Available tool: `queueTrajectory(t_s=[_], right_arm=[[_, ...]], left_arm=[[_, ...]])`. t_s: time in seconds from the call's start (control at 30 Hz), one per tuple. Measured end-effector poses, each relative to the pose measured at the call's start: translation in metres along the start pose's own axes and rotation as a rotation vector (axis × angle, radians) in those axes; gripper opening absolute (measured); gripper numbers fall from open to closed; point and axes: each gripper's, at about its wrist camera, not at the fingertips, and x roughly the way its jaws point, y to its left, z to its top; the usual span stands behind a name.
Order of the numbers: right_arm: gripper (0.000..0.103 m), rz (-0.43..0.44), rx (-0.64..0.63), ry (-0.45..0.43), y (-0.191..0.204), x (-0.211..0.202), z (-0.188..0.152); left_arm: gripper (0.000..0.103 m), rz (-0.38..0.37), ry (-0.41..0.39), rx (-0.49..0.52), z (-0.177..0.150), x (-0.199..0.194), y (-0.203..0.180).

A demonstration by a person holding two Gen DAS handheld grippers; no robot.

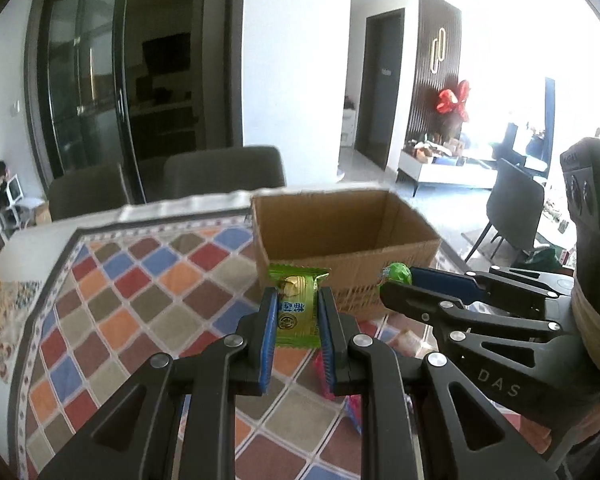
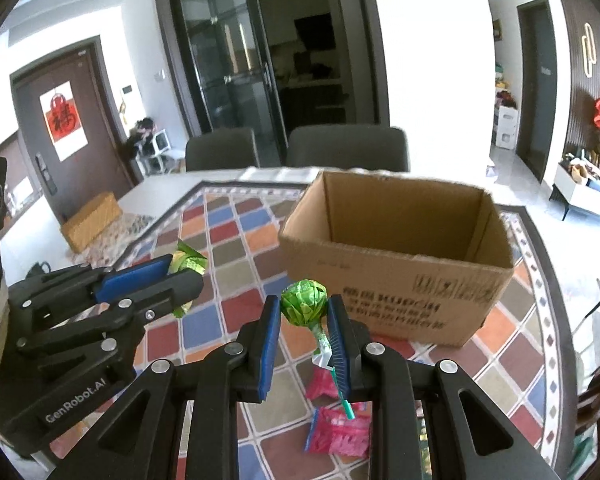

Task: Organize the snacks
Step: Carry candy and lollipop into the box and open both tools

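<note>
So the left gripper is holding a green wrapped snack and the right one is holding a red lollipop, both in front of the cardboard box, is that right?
Not quite: the lollipop in the right gripper is green, not red, as the right wrist view shows. The rest holds: the left gripper grips a green wrapped snack, and both are in front of the cardboard box.

We see a tabletop (image 2: pixel 172 196) under a diamond-patterned cloth (image 2: pixel 228 280). At its twelve o'clock stands an open cardboard box (image 2: pixel 396 280); at six o'clock lie pink snack packets (image 2: pixel 340 432); at ten o'clock, a woven yellow box (image 2: pixel 92 220).
</note>
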Motion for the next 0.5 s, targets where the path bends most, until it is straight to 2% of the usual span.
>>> queueTrajectory(t_s=[0.23, 0.5], right_arm=[[0.025, -0.030, 0.009, -0.071, -0.013, -0.020, 0.026], [0.025, -0.071, 0.003, -0.089, -0.029, -0.024, 0.057]], left_arm=[[0.021, -0.016, -0.036, 0.013, 0.028, -0.001, -0.010], [0.021, -0.041, -0.012, 0.032, 0.059, 0.022, -0.018]])
